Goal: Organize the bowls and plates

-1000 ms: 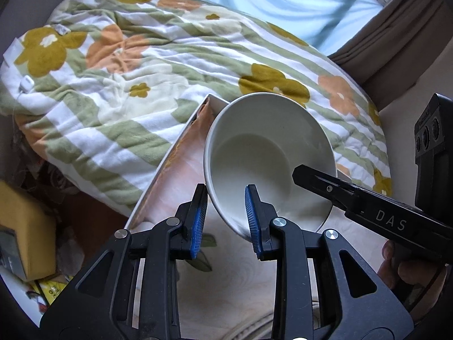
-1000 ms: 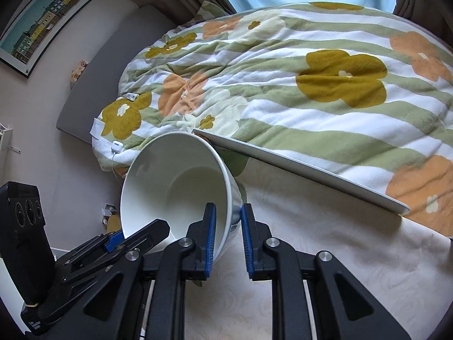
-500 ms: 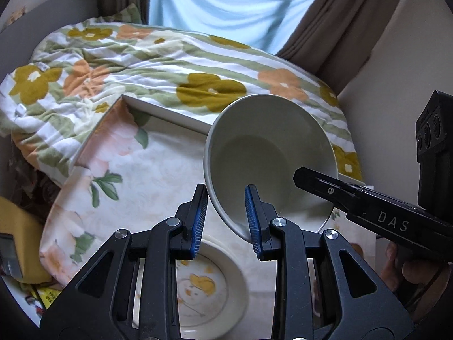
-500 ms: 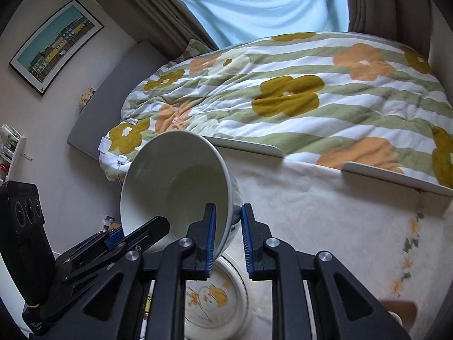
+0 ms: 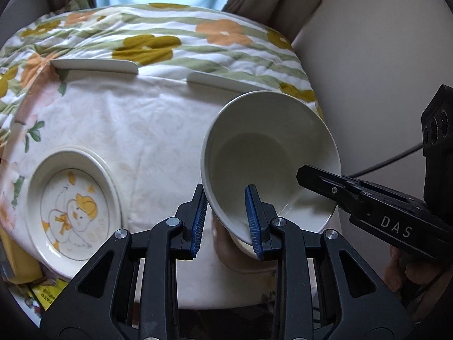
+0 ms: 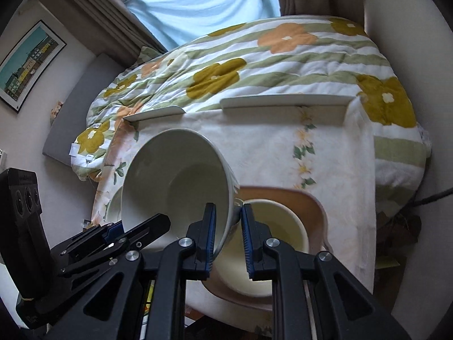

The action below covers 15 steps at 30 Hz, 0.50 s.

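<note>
A large white bowl [image 5: 269, 155] hangs tilted above the table, carried by both grippers. My left gripper [image 5: 226, 221] is shut on its near rim, one pad inside and one outside. My right gripper [image 6: 228, 238] is shut on the opposite rim of the same white bowl [image 6: 175, 181]. Directly under it a smaller cream bowl [image 6: 271, 226] sits on a brown tray [image 6: 311, 206]. A plate with a duck picture [image 5: 70, 206] lies at the table's left. The right gripper's finger [image 5: 317, 178] reaches in from the right in the left wrist view.
The table wears a white floral cloth [image 5: 147, 130], with two white rails [image 5: 93, 66] along its far edge. A bed with a flowered quilt [image 6: 283, 56] lies beyond, a wall [image 5: 382, 56] close on the right. Yellow packets [image 5: 42, 291] lie below the table's left corner.
Both grippers swept sideways over the table with the white bowl between them. The duck plate came into view, then the brown tray and cream bowl beneath. Both grips are unchanged.
</note>
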Tool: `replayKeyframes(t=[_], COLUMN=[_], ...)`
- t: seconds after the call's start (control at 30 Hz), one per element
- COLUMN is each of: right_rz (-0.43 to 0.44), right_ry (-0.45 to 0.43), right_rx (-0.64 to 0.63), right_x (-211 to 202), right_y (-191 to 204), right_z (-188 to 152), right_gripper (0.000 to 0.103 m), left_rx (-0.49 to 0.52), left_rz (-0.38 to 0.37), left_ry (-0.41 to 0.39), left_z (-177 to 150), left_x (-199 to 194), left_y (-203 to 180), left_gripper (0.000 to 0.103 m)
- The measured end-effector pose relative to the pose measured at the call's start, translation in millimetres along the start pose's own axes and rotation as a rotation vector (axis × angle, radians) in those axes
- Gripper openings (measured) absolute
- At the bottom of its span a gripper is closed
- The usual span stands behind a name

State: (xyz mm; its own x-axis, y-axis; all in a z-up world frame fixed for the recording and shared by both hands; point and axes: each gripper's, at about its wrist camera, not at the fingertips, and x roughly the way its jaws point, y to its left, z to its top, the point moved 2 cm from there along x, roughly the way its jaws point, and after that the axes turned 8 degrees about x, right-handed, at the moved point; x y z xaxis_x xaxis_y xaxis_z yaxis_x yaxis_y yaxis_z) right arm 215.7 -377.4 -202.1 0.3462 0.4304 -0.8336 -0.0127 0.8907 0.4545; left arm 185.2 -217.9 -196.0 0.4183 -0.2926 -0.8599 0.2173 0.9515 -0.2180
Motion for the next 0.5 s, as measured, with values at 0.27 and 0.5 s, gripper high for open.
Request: replayKeyframes(t=[0.27,0.5], right_rz=[-0.052,-0.080], right_ry=[0.025,0.033], right_rx=[0.085,0.081], right_x=[7.6,15.1], right_y=[-42.0,-53.8], right_z=[-31.3,-42.1], right_gripper=[0.016,0.016], left_rx=[0.096,0.151], left_rz=[-0.002,0.039], left_ry=[0.103,0.143], left_z=[-22.8,-29.2], left_x=[33.2,47.1], left_y=[-27.9,-35.2], left_gripper=[0.025,0.025])
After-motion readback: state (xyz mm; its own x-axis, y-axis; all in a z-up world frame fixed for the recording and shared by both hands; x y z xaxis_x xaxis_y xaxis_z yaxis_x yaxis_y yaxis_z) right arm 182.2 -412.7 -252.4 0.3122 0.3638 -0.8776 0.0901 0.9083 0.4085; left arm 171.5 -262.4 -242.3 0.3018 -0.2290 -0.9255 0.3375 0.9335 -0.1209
